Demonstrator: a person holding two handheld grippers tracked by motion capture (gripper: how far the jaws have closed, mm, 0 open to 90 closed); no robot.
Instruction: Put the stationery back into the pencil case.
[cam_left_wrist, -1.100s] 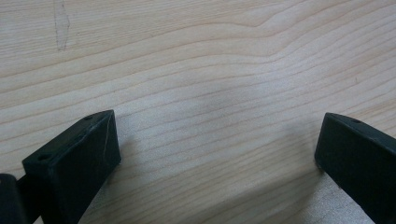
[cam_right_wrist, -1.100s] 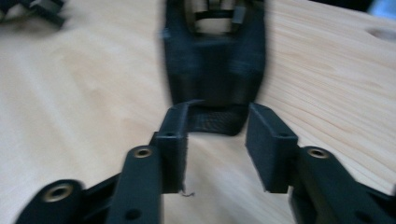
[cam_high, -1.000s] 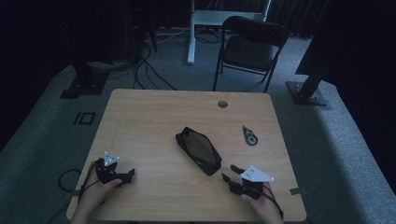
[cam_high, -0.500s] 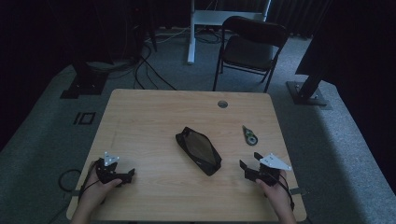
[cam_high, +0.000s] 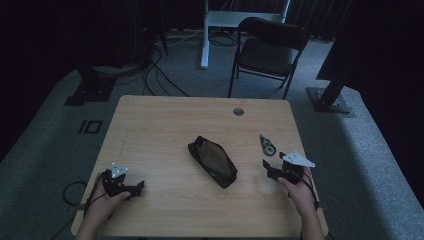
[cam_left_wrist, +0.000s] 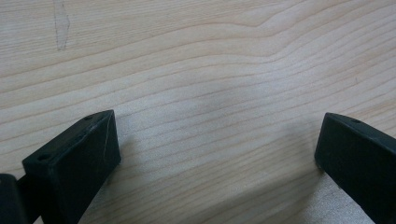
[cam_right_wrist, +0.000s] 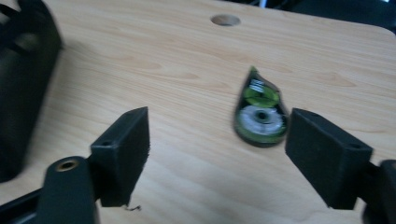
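Beside tape dispenser (cam_right_wrist: 259, 114) now, right gripper (cam_right_wrist: 217, 149) jaws just opened

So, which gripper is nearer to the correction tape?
The right gripper. It sits just in front of the correction tape, jaws open and pointing at it. The left gripper rests far away at the opposite side of the table, beyond the black pouch.

A light wooden surface (cam_high: 160, 125) with a round cable hole (cam_high: 238, 111) near its far edge carries 2 things: a black zipped pouch (cam_high: 212, 161) lying at a slant near the middle, and a green-and-white correction tape dispenser (cam_high: 268, 145) well to its right.
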